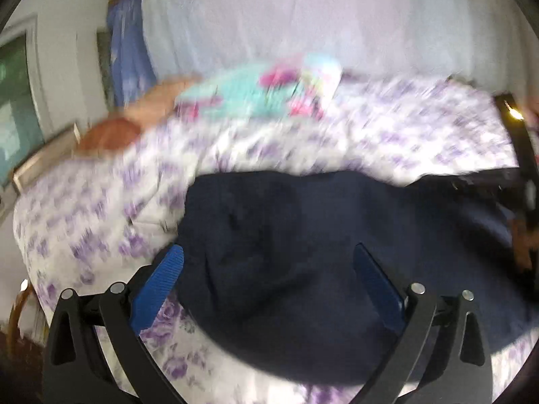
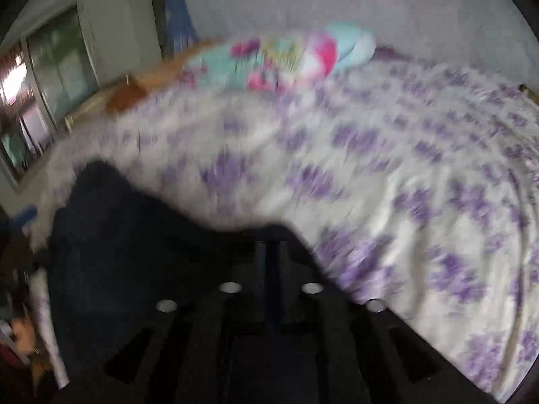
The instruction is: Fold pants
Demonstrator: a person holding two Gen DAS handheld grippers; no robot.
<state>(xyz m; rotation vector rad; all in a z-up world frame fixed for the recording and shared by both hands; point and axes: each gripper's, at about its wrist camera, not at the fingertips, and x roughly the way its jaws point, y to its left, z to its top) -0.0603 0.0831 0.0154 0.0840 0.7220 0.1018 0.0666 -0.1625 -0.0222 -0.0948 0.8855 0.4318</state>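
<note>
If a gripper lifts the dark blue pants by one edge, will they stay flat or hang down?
The dark blue pants would probably hang limp: they lie in soft folds on the floral bedsheet. They look like thick cloth, so likely not slippery.

Daylit, motion-blurred, fisheye-warped edges

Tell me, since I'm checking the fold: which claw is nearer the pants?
Right, as far as the blur shows. The right claw is nearly closed, apparently on the pants. The left claw is wide open, fingers either side of the pants, not pinching them.
</note>
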